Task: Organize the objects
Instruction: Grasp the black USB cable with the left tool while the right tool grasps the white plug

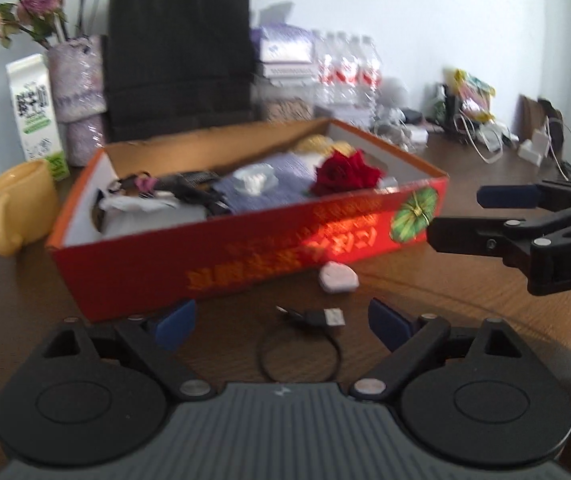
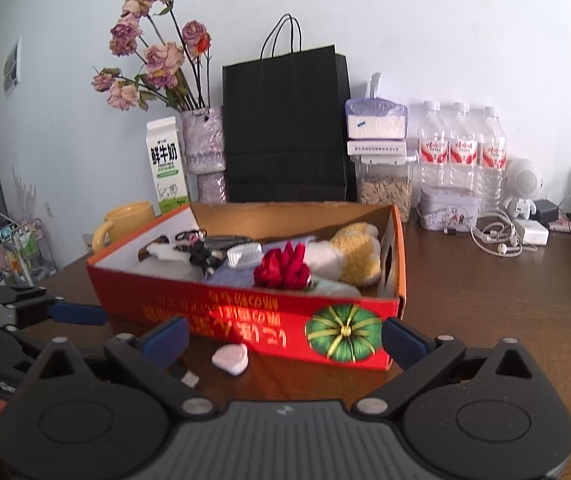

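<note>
A red cardboard box (image 1: pixel 245 252) (image 2: pixel 245 320) sits on the brown table. It holds a red rose (image 1: pixel 343 174) (image 2: pixel 283 270), a plush toy (image 2: pixel 349 256), a cloth and small dark items. In front of it lie a pale heart-shaped item (image 1: pixel 337 277) (image 2: pixel 230 358) and a black USB cable (image 1: pixel 305 332), whose plug shows in the right wrist view (image 2: pixel 189 378). My left gripper (image 1: pixel 283 326) is open around the cable, just above the table. My right gripper (image 2: pixel 285 340) is open and empty, near the box's front; it also shows in the left wrist view (image 1: pixel 457 216).
Behind the box stand a yellow mug (image 1: pixel 21 208) (image 2: pixel 125 220), a milk carton (image 2: pixel 167 164), a vase of dried flowers (image 2: pixel 203 144), a black paper bag (image 2: pixel 285 128), water bottles (image 2: pixel 461 148), a tin (image 2: pixel 449 208) and earphones (image 2: pixel 493 238).
</note>
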A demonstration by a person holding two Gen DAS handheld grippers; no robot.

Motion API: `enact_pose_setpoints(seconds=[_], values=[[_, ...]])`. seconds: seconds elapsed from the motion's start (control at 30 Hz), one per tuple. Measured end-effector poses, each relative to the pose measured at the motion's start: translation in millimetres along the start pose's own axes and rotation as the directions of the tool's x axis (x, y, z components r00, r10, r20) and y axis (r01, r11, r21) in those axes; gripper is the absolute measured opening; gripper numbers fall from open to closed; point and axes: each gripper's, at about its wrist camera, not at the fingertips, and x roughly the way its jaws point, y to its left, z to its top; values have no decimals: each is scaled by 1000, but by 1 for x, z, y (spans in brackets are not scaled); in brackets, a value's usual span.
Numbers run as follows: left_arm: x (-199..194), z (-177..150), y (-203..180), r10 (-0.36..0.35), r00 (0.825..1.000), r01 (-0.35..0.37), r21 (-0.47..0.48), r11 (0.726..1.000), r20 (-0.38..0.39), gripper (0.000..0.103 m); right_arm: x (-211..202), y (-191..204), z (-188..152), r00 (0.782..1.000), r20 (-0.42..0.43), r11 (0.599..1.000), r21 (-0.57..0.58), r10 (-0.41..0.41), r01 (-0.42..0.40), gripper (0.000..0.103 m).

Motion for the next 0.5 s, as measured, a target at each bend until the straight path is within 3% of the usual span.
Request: enact_pose_setpoints(seconds=[0.07, 0.13, 0.17, 0.23, 0.27, 0.4, 0.5], values=[[13, -1, -7, 6, 999, -6, 8, 1000, -34, 87, 0, -2, -4, 1000, -13, 1000, 11, -5, 5, 103], [25, -1, -9, -5, 998, 6, 4, 1000, -66, 73, 0, -3, -7, 1000, -19, 1000, 19, -8, 8, 103], [29, -2, -10, -4, 997, 4, -3, 1000, -72, 54, 0, -4, -8, 1000, -21, 1000, 22, -7, 8, 103], [25, -2, -9, -11, 998, 11, -2, 1000, -57, 32, 2, -5, -9, 1000, -30, 1000, 25, -2, 3, 103], [22, -2, -6, -31, 998, 30, -22, 999, -48, 27, 3, -5, -10, 999, -35, 1000, 27, 3, -2, 103], [11, -3, 5, -2, 1000, 1, -53, 999, -27, 27, 17, 2, -11, 996, -76, 999, 17, 36, -35, 103], [3, -4, 16, 33, 999, -34, -75, 997, -20, 27, 35, 13, -11, 992, -115, 998, -7, 53, -54, 93]])
